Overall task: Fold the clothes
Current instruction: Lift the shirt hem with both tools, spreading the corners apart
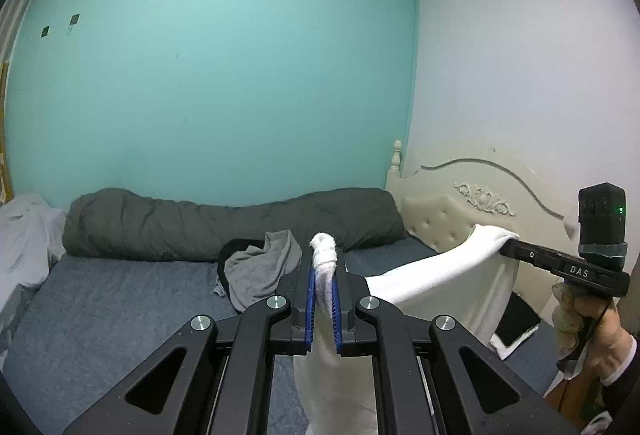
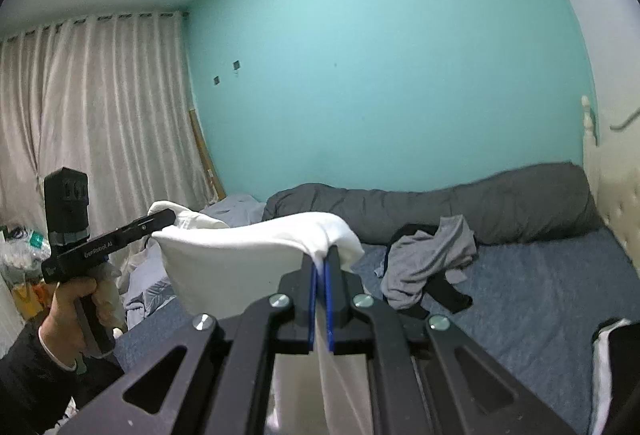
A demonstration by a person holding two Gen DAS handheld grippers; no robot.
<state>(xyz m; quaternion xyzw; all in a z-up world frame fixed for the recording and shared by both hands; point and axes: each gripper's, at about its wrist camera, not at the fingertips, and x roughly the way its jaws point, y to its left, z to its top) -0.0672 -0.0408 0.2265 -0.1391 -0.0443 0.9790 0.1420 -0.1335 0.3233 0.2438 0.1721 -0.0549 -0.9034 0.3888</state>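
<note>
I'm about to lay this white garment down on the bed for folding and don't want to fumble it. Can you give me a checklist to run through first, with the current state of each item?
1. Left gripper shut on the white garment: ok, cloth bunched between the blue pads.
2. Right gripper shut on it: ok, cloth pinched.
3. Garment lifted and spanning both grippers: ok, it sags slightly.
4. Landing spot on the blue bed cover: ok, bare patch near front.
5. Grey garment out of the way: cannot tell, it lies mid-bed.
6. Lower hem free of snags: cannot tell, hidden below the grippers.
</note>
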